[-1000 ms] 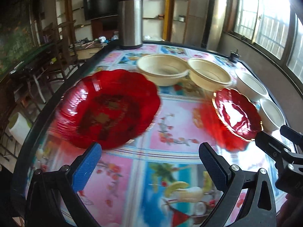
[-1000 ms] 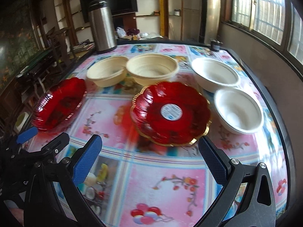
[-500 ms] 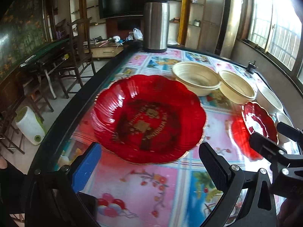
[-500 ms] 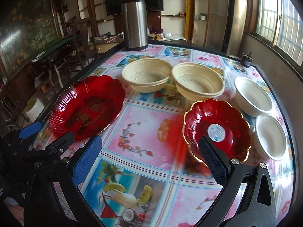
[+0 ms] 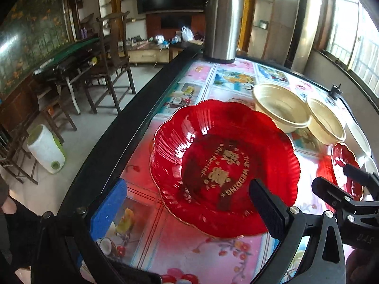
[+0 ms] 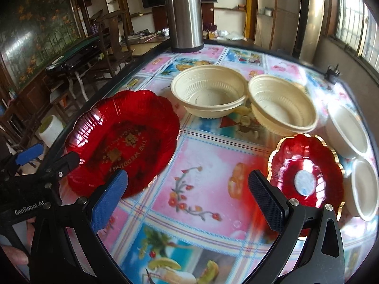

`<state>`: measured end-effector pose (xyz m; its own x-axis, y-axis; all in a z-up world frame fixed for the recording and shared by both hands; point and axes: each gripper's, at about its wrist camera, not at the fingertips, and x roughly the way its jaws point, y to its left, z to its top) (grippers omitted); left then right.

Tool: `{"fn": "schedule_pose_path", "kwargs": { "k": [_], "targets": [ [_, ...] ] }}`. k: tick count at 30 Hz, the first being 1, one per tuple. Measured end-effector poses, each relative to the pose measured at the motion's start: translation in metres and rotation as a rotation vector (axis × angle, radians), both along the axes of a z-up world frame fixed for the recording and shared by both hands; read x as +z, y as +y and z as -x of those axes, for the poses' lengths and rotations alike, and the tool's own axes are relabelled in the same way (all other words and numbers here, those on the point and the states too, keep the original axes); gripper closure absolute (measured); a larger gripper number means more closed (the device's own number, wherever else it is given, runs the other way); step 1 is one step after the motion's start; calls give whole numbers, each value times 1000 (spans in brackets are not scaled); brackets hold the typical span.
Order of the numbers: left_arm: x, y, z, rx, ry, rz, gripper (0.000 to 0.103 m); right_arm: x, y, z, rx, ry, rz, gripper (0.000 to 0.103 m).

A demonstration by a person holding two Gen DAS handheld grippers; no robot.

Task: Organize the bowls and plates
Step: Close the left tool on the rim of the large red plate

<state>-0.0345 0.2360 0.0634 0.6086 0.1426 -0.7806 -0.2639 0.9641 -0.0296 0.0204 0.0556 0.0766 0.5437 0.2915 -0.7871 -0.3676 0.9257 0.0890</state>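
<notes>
Jaws on both tools stand wide apart with nothing between them: the left gripper (image 5: pixel 189 203) hangs over the near rim of the large red plate (image 5: pixel 225 163), and the right gripper (image 6: pixel 187 196) hovers above bare tablecloth between that plate and the small red plate (image 6: pixel 308 172). The step in hand looks like taking the large plate so the two red ones can be stacked. To do it well, I would bring one finger under the scalloped lip and the other over it, pinching the rim where it lifts off the cloth; the plastic looks thin and glossy, so a shallow bite could slip or flex the plate. The large plate sits close to the table's (image 5: pixel 132 108) left edge, so it should be drawn inward, not pushed outward. It is translucent red with ribbed, fluted walls and gold lettering in its well. The small plate, near the right edge, is red with a gold rim and a pale round sticker at its centre. Behind them, toward the far edge, two cream bowls (image 6: pixel 210 92) sit touching; two white bowls (image 6: pixel 348 130) line the right edge.
</notes>
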Motion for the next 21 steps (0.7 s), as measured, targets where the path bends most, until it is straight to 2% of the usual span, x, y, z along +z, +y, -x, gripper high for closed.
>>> {"fn": "schedule_pose_path", "kwargs": {
  "k": [3,9,12,14,16,17,18,19,20,21],
  "targets": [
    [-5,8,-7,18,28,27,1,-5,5,-14,-4,41,-12,0],
    [-18,10,-20,28,117,-17,1,-14,17,-37,9,97,-29,3],
    [-20,11,-22,23,130,-28,1,-20,23,-45,15,111,-25,4],
    [-23,14,-24,25,144,0,1,-24,25,-52,15,128,-30,7],
    [-26,16,-25,30,156,15,2,-28,25,-57,20,151,-56,17],
    [-28,16,-26,31,160,20,6,-30,26,-59,21,160,-64,20],
    [-30,15,-27,28,173,13,20,-32,27,-61,22,166,-66,23],
    [-34,14,-28,26,195,1,29,-33,28,-62,24,168,-66,27],
    [-38,13,-30,22,221,4,48,-34,30,-64,28,172,-65,29],
    [-41,13,-30,21,241,14,59,-36,31,-65,32,178,-71,37]
  ]
}}
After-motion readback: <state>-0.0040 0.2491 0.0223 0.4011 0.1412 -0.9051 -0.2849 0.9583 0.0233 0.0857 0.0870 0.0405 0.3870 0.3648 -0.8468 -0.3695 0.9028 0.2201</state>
